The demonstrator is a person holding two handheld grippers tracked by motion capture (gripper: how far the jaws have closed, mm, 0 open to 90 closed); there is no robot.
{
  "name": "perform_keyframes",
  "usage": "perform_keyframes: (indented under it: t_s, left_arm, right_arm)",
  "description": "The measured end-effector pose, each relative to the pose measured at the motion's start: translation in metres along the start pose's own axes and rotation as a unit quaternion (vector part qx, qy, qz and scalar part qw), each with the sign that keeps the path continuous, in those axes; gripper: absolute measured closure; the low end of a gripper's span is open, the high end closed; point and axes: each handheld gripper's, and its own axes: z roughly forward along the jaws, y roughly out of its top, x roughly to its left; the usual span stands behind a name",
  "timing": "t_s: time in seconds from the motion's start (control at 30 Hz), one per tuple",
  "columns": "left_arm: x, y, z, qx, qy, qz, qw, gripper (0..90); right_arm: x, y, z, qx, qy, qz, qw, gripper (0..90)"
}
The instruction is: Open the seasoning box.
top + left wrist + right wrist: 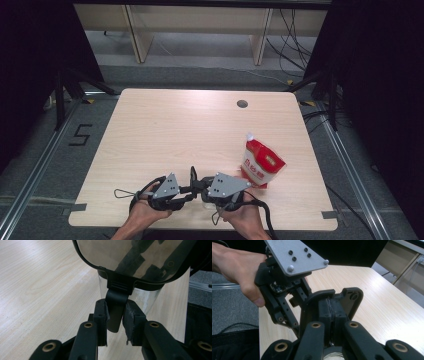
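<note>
Left gripper (115, 315): jaws partly closed and clamped on the black latch tab (115, 302) that hangs from the rim of the clear lid (130, 255). Both pads bear on the tab's sides. The clear container (147, 300) stands directly beneath.

Right gripper (331, 307): jaws together at the lid's black frame (352, 296). Whether they pinch any part of it cannot be told. Your left hand (239, 277) holds its gripper close opposite.

Location: the container sits between your two grippers, close to the near edge of the table (175, 130), about midway along it. A red and white pouch (261, 165) stands just beside the right gripper, towards the right edge.

Assessment: the step in hand appears to be releasing the latch.

Recommendations:
- Keep the left pads square on the tab and low on it, so it cannot slip out.
- Pivot the tab about its hinge rather than pulling straight.
- Brace the frame firmly with the right gripper so that the container neither tips nor slides towards the pouch.
</note>
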Motion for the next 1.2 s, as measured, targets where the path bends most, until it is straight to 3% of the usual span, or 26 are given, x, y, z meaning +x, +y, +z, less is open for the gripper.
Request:
perform_keyframes:
  t_s: [0.07,0.17,0.53,0.6,0.67,0.77,0.9,0.93,1.0,1.03,1.07,1.13,1.17,1.2]
  left_arm:
    - [0.002,0.001,0.0,-0.001,-0.002,0.017,0.9998,72.7]
    - [0.0,0.001,0.0,-0.002,0.001,0.005,1.0,72.7]
    - [-0.002,0.0,0.0,-0.002,0.002,-0.002,1.0,72.6]
    - [-0.002,0.0,0.0,-0.003,0.0,-0.004,1.0,72.6]
    - [-0.001,0.001,-0.001,-0.002,-0.001,0.002,1.0,72.5]
    - [0.0,0.0,-0.001,0.0,-0.004,-0.009,1.0,71.3]
    - [0.001,0.0,-0.002,-0.004,-0.014,-0.021,0.9997,65.2]
    - [0.001,-0.001,-0.003,-0.006,-0.014,-0.029,0.9995,59.8]
    - [0.003,-0.001,-0.006,-0.003,-0.012,-0.023,0.9997,55.4]
    - [0.001,-0.002,-0.006,-0.006,-0.01,-0.034,0.9993,53.3]
    - [0.003,-0.002,-0.008,-0.004,-0.007,-0.027,0.9996,50.7]
    - [0.002,-0.003,-0.01,-0.001,-0.001,-0.036,0.9994,46.1]
    - [0.002,-0.004,-0.012,-0.011,-0.002,-0.044,0.999,44.0]
    - [0.002,-0.004,-0.014,-0.004,0.0,-0.041,0.9992,42.8]
  right_arm:
    - [0.0,0.0,-0.001,0.0,0.0,0.003,1.0,89.0]
    - [-0.001,-0.002,-0.002,-0.001,-0.004,0.004,1.0,88.0]
    - [-0.012,-0.018,-0.018,-0.011,-0.019,0.032,0.9993,77.4]
    - [-0.015,-0.026,-0.025,-0.017,-0.027,0.057,0.9978,72.2]
    - [-0.017,-0.03,-0.029,-0.022,-0.033,0.066,0.997,69.0]
    - [-0.019,-0.037,-0.036,-0.022,-0.044,0.076,0.9959,63.3]
    - [-0.019,-0.042,-0.042,-0.03,-0.044,0.088,0.9947,60.0]
    - [-0.02,-0.047,-0.049,-0.026,-0.047,0.091,0.9944,57.8]
    - [-0.02,-0.051,-0.052,-0.03,-0.053,0.1,0.9931,56.8]
    - [-0.02,-0.054,-0.055,-0.026,-0.052,0.101,0.9931,55.4]
    - [-0.021,-0.056,-0.056,-0.029,-0.055,0.1,0.9931,53.8]
    - [-0.02,-0.061,-0.06,-0.028,-0.06,0.114,0.9913,52.4]
    - [-0.02,-0.063,-0.062,-0.029,-0.067,0.107,0.9916,52.1]
    - [-0.02,-0.065,-0.065,-0.023,-0.065,0.116,0.9909,51.6]
